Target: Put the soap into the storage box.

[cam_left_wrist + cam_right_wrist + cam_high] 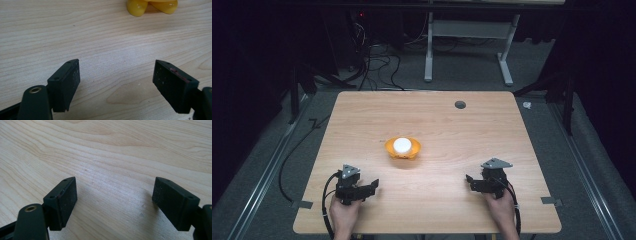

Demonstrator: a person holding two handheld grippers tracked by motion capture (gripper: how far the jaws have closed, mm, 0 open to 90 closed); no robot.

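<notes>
Orange bowl (402, 148) with white ball (402, 145) sits mid-tabletop (362, 115); left gripper (371, 185) and right gripper (470, 181) rest near edge, fingers spread, empty; likely pre-approach, next move a reach inward.

Bare wood is lying open across most of the table (362, 115); the only thing standing on it is the yellow bowl (402, 148) with a white round object (402, 145) in it, sitting near the middle; the left gripper (371, 185) and right gripper (470, 181) are resting well apart from it, jaws spread over bare wood; a small dark hole (460, 105) is lying flush near the far edge.
</notes>
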